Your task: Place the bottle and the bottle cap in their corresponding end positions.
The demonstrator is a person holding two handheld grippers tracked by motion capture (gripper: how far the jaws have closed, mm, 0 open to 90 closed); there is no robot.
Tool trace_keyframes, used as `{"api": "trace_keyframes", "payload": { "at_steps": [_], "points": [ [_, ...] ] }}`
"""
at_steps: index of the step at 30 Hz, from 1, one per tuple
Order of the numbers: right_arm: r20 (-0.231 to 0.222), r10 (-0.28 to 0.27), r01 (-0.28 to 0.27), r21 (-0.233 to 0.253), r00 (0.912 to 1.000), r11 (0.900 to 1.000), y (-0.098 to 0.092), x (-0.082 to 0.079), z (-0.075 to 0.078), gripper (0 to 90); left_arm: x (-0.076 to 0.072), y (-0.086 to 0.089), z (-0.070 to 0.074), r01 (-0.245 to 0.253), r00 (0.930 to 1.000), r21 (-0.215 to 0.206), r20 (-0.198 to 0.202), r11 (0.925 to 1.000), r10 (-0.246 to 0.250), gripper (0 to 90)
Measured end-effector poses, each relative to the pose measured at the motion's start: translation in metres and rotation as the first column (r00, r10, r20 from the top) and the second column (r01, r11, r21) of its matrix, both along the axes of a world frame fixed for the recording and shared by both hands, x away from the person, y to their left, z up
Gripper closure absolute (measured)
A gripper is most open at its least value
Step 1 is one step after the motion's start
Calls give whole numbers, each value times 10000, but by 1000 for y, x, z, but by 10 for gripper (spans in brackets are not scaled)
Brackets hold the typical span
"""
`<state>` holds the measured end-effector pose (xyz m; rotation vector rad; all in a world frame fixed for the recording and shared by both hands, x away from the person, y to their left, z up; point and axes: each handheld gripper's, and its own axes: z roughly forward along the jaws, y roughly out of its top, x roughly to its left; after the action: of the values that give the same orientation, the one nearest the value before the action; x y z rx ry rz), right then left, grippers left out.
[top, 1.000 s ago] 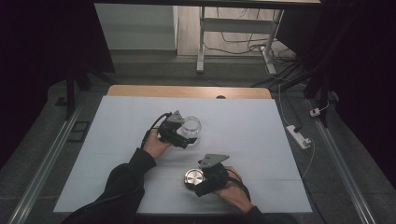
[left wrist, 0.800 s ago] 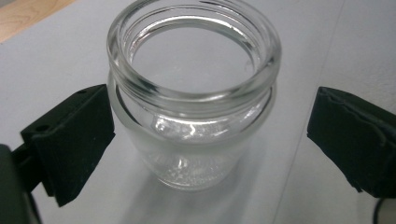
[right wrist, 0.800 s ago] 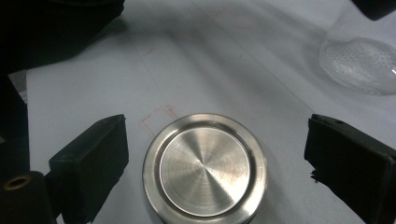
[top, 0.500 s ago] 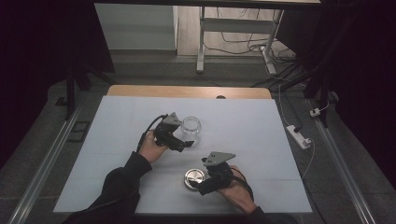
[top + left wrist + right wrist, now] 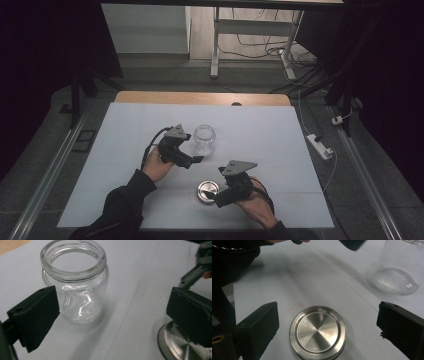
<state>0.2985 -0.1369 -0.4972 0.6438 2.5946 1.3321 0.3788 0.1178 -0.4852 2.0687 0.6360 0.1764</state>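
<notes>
The glass jar (image 5: 204,140) stood upright and open-mouthed near the middle of the table (image 5: 125,130), and the round metal lid (image 5: 207,191) lay flat toward 6 o'clock from it, the 2 well apart. The left claw (image 5: 195,160) hung at about 8 o'clock of the jar with its jaws spread wide and nothing between them; in the left gripper view the jar (image 5: 75,282) sat ahead of the gap, nearer the left jaw, not yet bracketed. The right claw (image 5: 216,201) hovered just at the lid's 4 o'clock edge, jaws likewise spread and empty, and the right gripper view showed the lid (image 5: 317,332) centred between them. The main risk, as I judged it, lay with the lid: it was thin, smooth and flat on the table, so jaws closing too high would skate over its rim, and closing off-centre would shove it sideways or flip it. The jar was slick glass; a 1-sided touch from the left claw could tip or slide it. Against the picture from 1 s earlier, the left claw had drawn back from the jar toward 7 o'clock, while the right claw had slipped off the lid toward 4 o'clock; jar and lid kept their places.
</notes>
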Motion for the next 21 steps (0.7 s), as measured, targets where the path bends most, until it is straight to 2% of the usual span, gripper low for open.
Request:
{"api": "trace_keyframes", "payload": {
  "at_steps": [4,10,21],
  "points": [
    [-113,-52,52,-39,9999,10000,-2,2,0,23,-7,5,0,106,9998,-244,-157,9996,-110,0],
    [-59,-159,158,-118,9999,9998,-3,2,2,7,-19,7,0,275,9994,-72,-200,9996,-276,0],
    [76,-442,443,-157,9990,9989,-10,3,6,0,-33,18,1,392,9979,-542,-495,9978,-419,0]
  ]
}}
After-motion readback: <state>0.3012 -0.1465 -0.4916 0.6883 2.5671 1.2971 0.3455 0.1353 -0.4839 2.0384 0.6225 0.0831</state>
